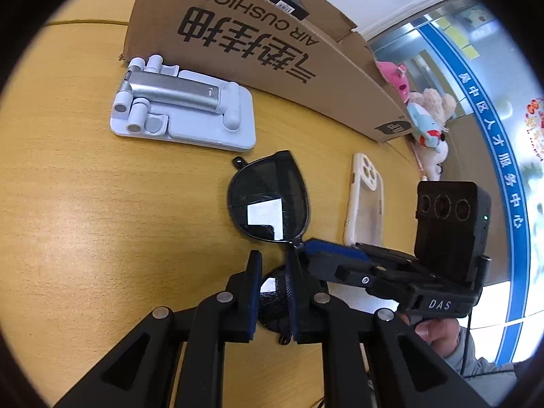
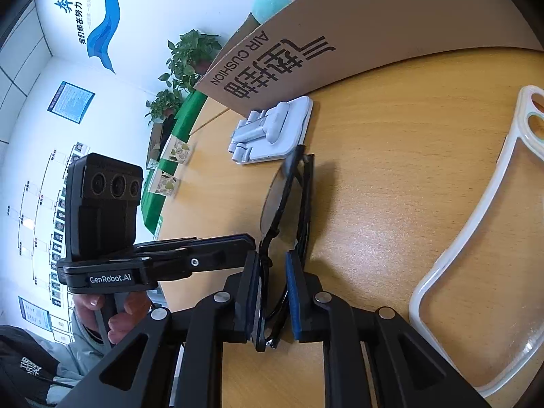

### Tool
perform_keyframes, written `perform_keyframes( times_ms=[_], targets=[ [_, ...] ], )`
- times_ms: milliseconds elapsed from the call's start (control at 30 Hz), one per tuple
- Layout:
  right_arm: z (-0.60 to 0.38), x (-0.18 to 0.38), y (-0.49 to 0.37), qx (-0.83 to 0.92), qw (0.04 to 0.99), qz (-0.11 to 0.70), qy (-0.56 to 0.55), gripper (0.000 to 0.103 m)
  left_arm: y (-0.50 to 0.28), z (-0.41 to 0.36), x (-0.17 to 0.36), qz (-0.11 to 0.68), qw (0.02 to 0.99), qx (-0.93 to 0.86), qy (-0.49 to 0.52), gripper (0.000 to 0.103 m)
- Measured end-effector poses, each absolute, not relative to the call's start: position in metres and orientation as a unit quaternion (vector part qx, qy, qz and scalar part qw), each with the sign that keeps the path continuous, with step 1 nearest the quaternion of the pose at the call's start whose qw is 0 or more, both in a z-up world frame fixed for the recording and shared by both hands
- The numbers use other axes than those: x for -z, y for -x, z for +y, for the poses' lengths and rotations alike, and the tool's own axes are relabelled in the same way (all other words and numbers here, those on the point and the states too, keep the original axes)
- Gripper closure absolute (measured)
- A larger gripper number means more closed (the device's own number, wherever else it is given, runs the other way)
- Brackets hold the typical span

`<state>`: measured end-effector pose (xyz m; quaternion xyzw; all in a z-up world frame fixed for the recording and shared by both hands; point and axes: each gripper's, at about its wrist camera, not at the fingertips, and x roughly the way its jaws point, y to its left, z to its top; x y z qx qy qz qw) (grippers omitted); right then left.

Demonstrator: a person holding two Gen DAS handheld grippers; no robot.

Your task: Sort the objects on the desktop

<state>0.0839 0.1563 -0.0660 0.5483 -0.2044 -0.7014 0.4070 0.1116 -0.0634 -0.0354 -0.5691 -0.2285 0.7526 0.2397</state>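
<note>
Black sunglasses rest on the wooden table. One lens faces the left wrist camera; the other shows through the narrow gap between the pads of my left gripper, which do not visibly press on it. My right gripper comes in from the right, its tip at the bridge. In the right wrist view the sunglasses appear edge-on. Their frame lies against the left pad of my right gripper, with a clear gap to the right pad. My left gripper points at the frame from the left.
A folded white phone stand lies just beyond the sunglasses. Behind it stands a big cardboard box holding plush toys. A clear phone case lies to the right. More plush toys sit at the table's far edge.
</note>
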Motion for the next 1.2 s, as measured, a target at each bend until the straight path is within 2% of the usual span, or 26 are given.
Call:
perform_keyframes(
  times_ms=[167, 233, 300, 433, 567, 800, 1200],
  targets=[
    [0.168, 0.050, -0.078, 0.706, 0.410, -0.226, -0.532, 0.040, -0.122, -0.063, 0.032, -0.230, 0.286, -0.743, 0.560, 0.090],
    [0.163, 0.043, -0.072, 0.709, 0.410, -0.221, -0.529, 0.036, -0.126, -0.056, 0.032, -0.228, 0.304, -0.738, 0.558, 0.089],
    [0.153, 0.043, -0.065, 0.703, 0.413, -0.205, -0.542, 0.036, -0.128, -0.051, 0.035, -0.228, 0.312, -0.734, 0.558, 0.079],
    [0.130, 0.046, -0.062, 0.706, 0.401, -0.143, -0.566, 0.041, -0.127, -0.044, 0.042, -0.234, 0.317, -0.728, 0.562, 0.078],
    [0.125, 0.050, -0.063, 0.715, 0.388, -0.112, -0.570, 0.075, -0.128, -0.037, 0.045, -0.241, 0.326, -0.725, 0.557, 0.078],
    [0.123, 0.044, -0.072, 0.737, 0.375, -0.091, -0.556, 0.078, -0.123, -0.039, 0.043, -0.256, 0.314, -0.736, 0.542, 0.078],
    [0.154, 0.035, -0.076, 0.752, 0.361, -0.147, -0.532, 0.078, -0.101, -0.045, 0.056, -0.327, 0.307, -0.718, 0.533, 0.078]
  ],
)
